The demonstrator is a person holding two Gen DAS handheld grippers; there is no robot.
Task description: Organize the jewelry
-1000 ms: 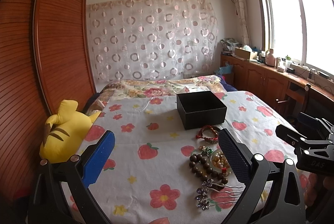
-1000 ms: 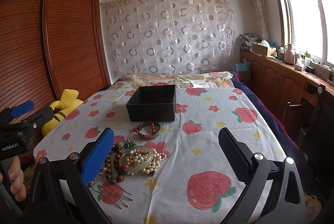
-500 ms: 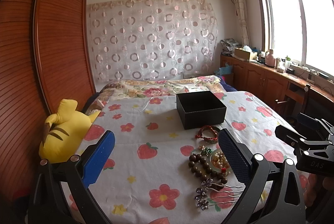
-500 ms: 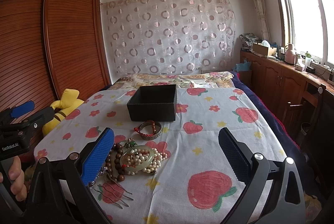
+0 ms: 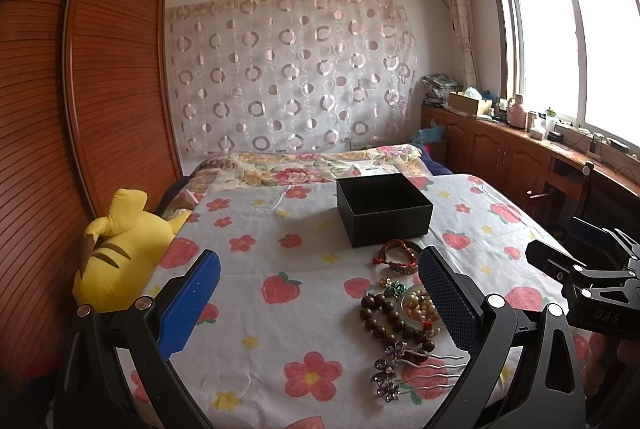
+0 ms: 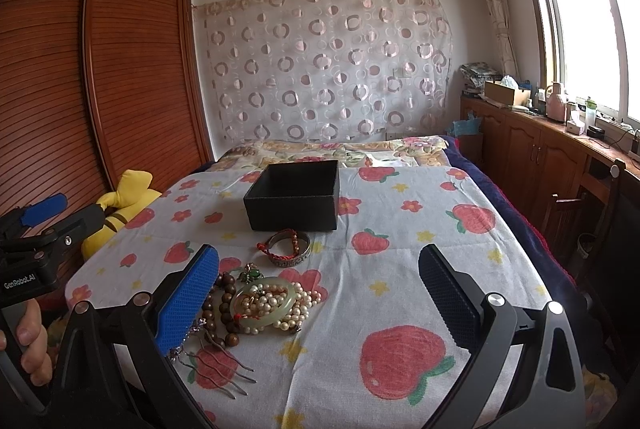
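1. Both tools, left tool (image 5: 318, 303) and right tool (image 6: 318, 299), hover released and empty, barely shifted in the last second.
2. Jewelry pile (image 6: 264, 303) stays on the bed (image 6: 420, 269), before the black box (image 6: 294, 195); sorting seems unstarted.

The left gripper's finger (image 5: 448, 303) covers part of the pearls (image 5: 418, 307) (the box's (image 6: 294, 195) floor is unseen).

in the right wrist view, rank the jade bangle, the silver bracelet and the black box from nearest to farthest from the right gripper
1. jade bangle, by the gripper's left finger.
2. silver bracelet, farther up the bed.
3. black box, farthest, behind the bracelet.
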